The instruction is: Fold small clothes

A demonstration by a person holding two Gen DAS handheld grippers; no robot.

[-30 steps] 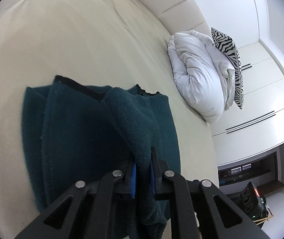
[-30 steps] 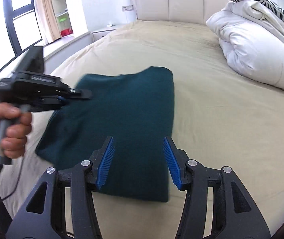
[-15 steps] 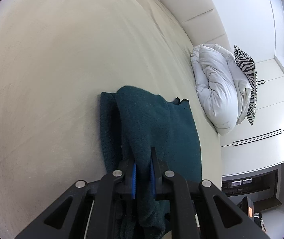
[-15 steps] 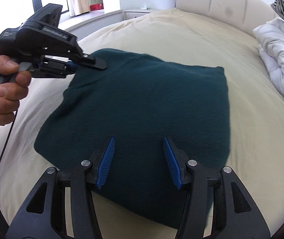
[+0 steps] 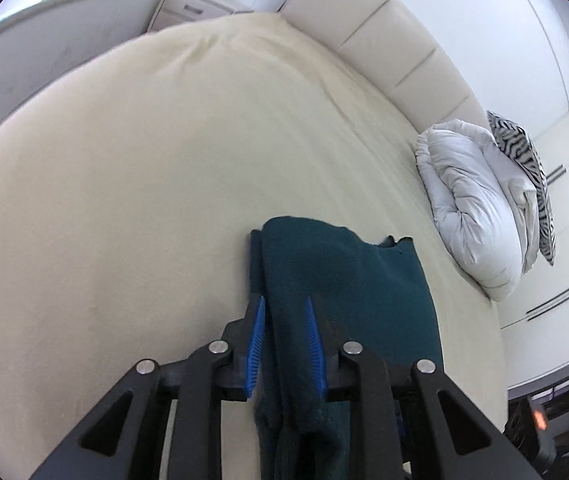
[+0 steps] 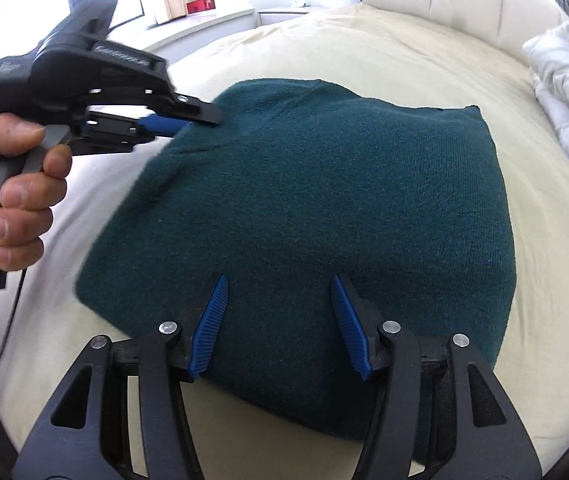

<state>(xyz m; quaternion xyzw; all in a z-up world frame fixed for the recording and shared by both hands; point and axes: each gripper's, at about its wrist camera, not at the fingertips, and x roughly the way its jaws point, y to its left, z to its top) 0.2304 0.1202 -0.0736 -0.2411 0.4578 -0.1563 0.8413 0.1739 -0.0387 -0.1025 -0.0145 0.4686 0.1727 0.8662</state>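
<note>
A dark green knitted sweater (image 6: 324,208) lies folded on the cream bed (image 6: 404,52). My right gripper (image 6: 280,312) is open and empty, hovering over the sweater's near edge. My left gripper (image 5: 284,336) stands at the sweater's left edge with its jaws slightly parted; a fold of the sweater (image 5: 344,280) lies loose between the blue pads. In the right wrist view the left gripper (image 6: 188,116) touches the sweater's far left corner, held by a hand (image 6: 16,192).
A white rolled duvet (image 5: 472,208) and a zebra pillow (image 5: 532,168) lie at the bed's right side. A padded headboard (image 5: 384,40) runs behind. White wardrobes (image 5: 564,260) stand at right. A window sill (image 6: 204,28) lies far left.
My left gripper's jaws have parted from their pinch on the sweater's fold, and the fold has dropped onto the sweater. My right gripper has moved closer over the near edge.
</note>
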